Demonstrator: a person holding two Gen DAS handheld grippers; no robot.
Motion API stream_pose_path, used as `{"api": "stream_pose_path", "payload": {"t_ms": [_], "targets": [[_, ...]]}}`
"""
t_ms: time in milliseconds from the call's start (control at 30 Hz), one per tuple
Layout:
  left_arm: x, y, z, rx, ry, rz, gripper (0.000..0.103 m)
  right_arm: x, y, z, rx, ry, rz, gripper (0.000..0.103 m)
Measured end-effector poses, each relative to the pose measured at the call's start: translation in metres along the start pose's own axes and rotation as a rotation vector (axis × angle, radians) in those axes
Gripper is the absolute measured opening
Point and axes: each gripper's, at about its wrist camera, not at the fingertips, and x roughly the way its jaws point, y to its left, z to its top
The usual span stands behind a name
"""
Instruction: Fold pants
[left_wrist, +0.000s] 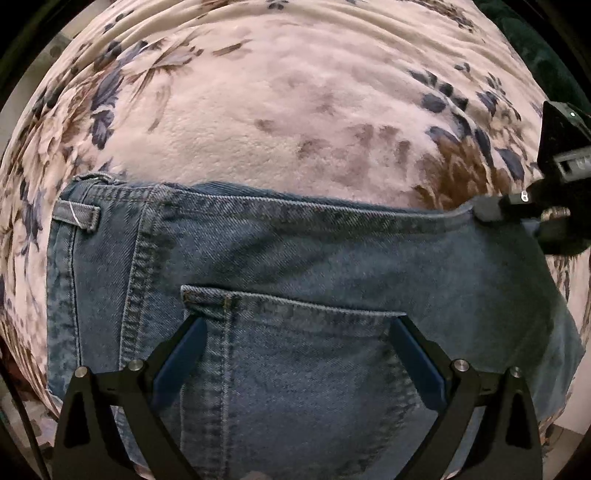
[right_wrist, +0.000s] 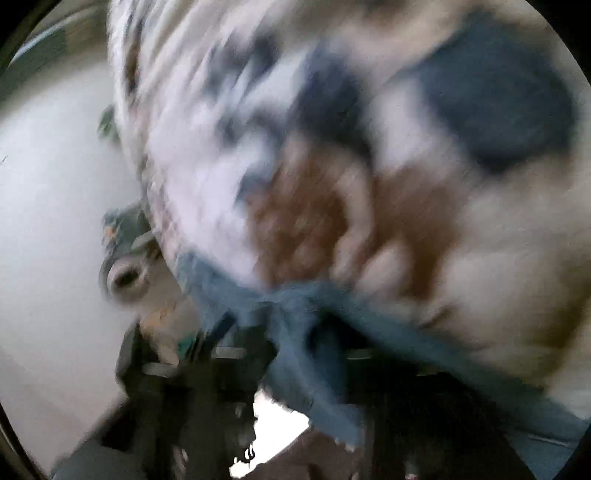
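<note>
Blue denim pants (left_wrist: 295, 258) lie folded on a floral blanket (left_wrist: 258, 110), back pocket (left_wrist: 303, 332) up and waistband with a belt loop at the left. My left gripper (left_wrist: 295, 332) is open just above the pocket, its blue-padded fingers (left_wrist: 184, 354) spread wide. My right gripper (left_wrist: 487, 212) shows at the right edge of the left wrist view, shut on the far right edge of the pants. The right wrist view is heavily blurred; a strip of denim (right_wrist: 306, 332) runs between its fingers.
The pink-and-brown floral blanket (right_wrist: 295, 166) covers the whole surface around the pants. A pale floor or wall (right_wrist: 55, 221) shows at the left of the right wrist view. Dark surroundings lie past the blanket's far right.
</note>
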Motion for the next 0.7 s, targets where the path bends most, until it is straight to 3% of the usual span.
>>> {"api": "stream_pose_path", "payload": {"t_ms": [33,67,133,200,233,267,300,333,433,467,500,700], "targets": [[0.000,-0.001,-0.001,0.007,0.000,0.002,0.102,-0.009,-0.006,0.002,0.039,-0.027,0.013,0.014],[-0.001,-0.002,-0.001,0.013,0.003,0.008,0.102,-0.023,-0.009,0.002,0.043,-0.070,0.008,0.001],[-0.003,-0.003,-0.003,0.012,0.008,0.007,0.102,-0.047,-0.013,-0.001,0.041,-0.153,-0.018,0.001],[-0.010,-0.005,-0.005,-0.001,0.013,0.001,0.102,-0.064,-0.008,-0.005,0.017,-0.167,-0.069,0.004],[-0.014,-0.005,-0.004,-0.009,0.009,-0.008,0.102,-0.065,0.001,-0.008,-0.036,-0.142,-0.108,0.008],[-0.018,-0.006,-0.003,-0.015,0.001,-0.015,0.102,-0.064,0.012,-0.012,-0.110,-0.103,-0.151,0.023],[-0.022,-0.007,-0.001,-0.017,-0.006,-0.017,0.102,-0.061,0.019,-0.015,-0.155,-0.081,-0.186,0.045],[-0.026,-0.010,0.001,-0.017,-0.015,-0.019,0.102,-0.054,0.029,-0.021,-0.216,-0.046,-0.224,0.052],[-0.033,-0.018,0.014,-0.011,-0.041,-0.024,0.102,-0.030,0.042,-0.028,-0.342,0.024,-0.371,0.057],[-0.033,-0.022,0.019,-0.005,-0.047,-0.027,0.102,-0.022,0.043,-0.031,-0.386,0.041,-0.423,0.039],[-0.034,-0.026,0.025,-0.001,-0.054,-0.027,0.102,-0.020,0.040,-0.034,-0.411,0.041,-0.440,0.002],[-0.023,-0.043,0.061,0.025,-0.075,-0.033,0.102,-0.034,0.028,-0.032,-0.328,-0.076,-0.426,0.002]]}}
